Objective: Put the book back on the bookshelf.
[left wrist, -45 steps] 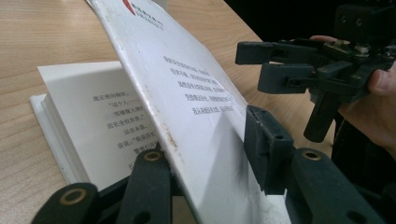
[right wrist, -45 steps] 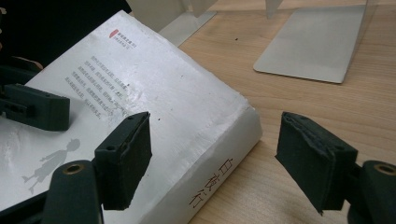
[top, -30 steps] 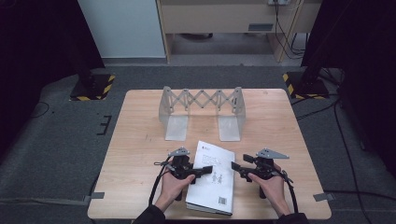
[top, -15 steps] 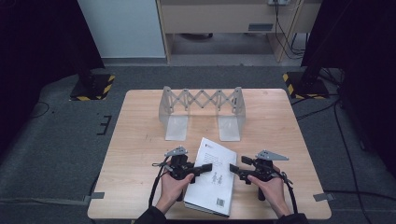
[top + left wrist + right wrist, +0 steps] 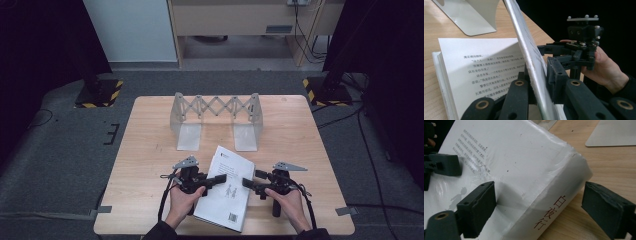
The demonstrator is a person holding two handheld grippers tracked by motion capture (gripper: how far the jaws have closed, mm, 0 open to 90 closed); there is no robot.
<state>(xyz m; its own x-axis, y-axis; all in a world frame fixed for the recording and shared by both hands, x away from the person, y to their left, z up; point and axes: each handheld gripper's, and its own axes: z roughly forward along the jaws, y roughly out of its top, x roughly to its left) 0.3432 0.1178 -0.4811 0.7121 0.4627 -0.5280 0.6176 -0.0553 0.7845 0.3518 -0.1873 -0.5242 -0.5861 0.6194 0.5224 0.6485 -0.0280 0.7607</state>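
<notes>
Table point(image 5: 150, 150): book point(image 5: 227, 200) at near edge. L tongs point(image 5: 220, 178) clamped on its lifted cover point(image 5: 529, 50); R tongs point(image 5: 247, 182) just opened, jaws straddling spine, not gripping.

Glossy paper book point(image 5: 524, 170), wooden table point(image 5: 599, 165)

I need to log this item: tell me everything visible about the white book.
The white glossy paperback book lies near the wooden table's front edge, with a barcode on its cover and red characters on its spine. The left tool is shut on the lifted cover, baring a printed page. The right tool straddles the spine, its jaws just opened.
</notes>
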